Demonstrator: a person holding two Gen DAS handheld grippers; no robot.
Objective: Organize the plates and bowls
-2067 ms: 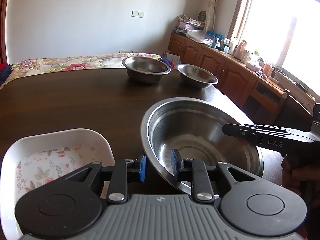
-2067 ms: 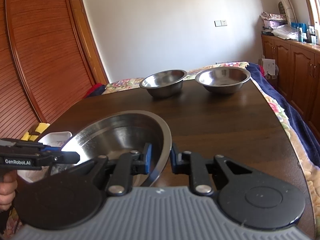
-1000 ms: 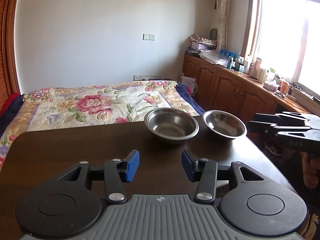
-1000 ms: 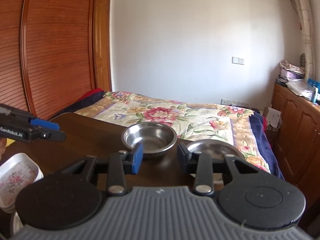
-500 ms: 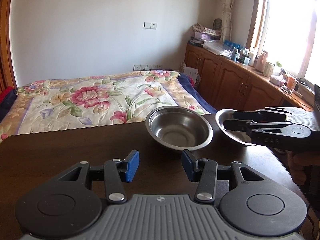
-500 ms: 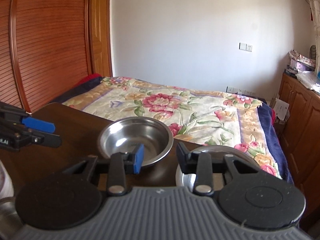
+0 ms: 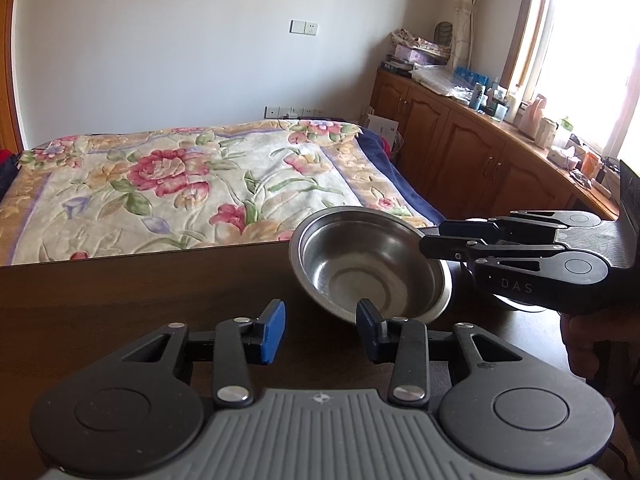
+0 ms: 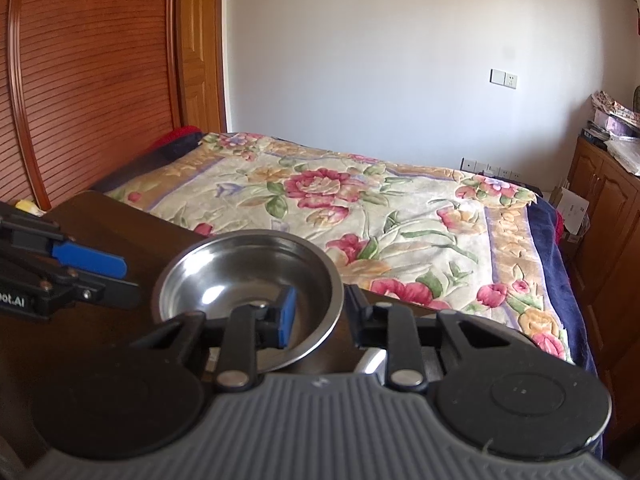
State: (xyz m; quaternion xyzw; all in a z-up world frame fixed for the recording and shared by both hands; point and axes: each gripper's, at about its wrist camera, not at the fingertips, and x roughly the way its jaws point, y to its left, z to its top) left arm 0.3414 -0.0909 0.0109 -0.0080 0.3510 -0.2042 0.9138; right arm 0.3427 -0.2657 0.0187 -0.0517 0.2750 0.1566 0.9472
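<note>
A steel bowl (image 7: pixel 368 264) stands near the far edge of the dark wooden table (image 7: pixel 120 288). My left gripper (image 7: pixel 320 332) is open just short of the bowl's near rim, with nothing between its fingers. My right gripper (image 8: pixel 322 316) is open and straddles the right rim of the same bowl (image 8: pixel 240 272): the blue left pad is inside and the other finger outside. Seen in the left wrist view, the right gripper (image 7: pixel 440 244) reaches in from the right. A second steel bowl (image 7: pixel 516 304) is mostly hidden behind it; only a sliver of that second bowl (image 8: pixel 372 360) shows in the right wrist view.
A bed with a floral cover (image 7: pixel 180 184) lies right beyond the table's far edge. Wooden cabinets (image 7: pixel 460 152) with clutter on top line the right wall under a window. A person's hand (image 7: pixel 580 340) holds the right gripper. A wooden slatted door (image 8: pixel 80 80) is at the left.
Both grippers have moved forward to the far bowls, leaving the large bowl and the white dish out of view. The right gripper's fingers now straddle the left bowl's rim.
</note>
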